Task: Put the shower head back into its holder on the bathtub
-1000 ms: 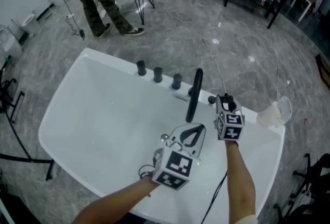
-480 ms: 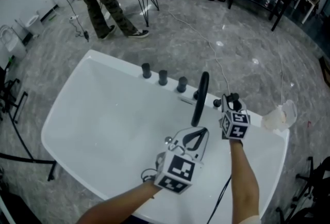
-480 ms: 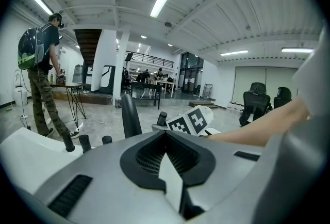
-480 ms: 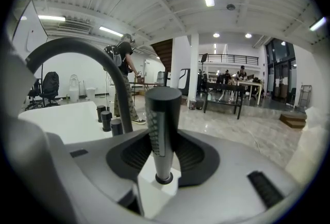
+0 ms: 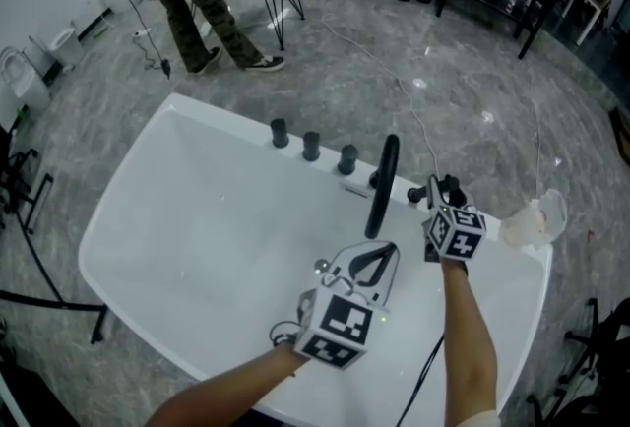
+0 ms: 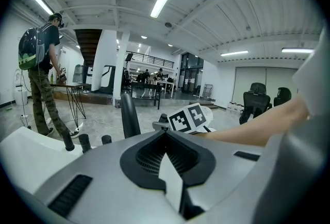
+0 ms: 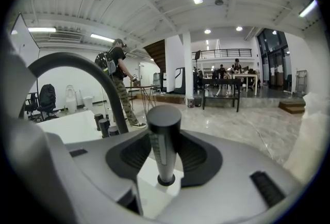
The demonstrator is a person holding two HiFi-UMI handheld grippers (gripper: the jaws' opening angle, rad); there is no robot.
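we are seeing the shower head (image 7: 164, 135) standing upright in its holder (image 7: 165, 181) on the bathtub (image 5: 516, 270) rim, between the right gripper's (image 5: 439, 191) released jaws; the left gripper (image 5: 380, 258) is hovering farther off, jaws clenched empty.

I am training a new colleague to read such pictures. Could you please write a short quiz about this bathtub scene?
1. How many short black knobs stand on the rim of the bathtub, beside the curved spout?
2. True or false: the left gripper holds the curved spout.
3. The black cylinder between the jaws of the right gripper: A) stands upright, B) lies flat, C) hangs from a hose.
Key: 1. three; 2. false; 3. A.
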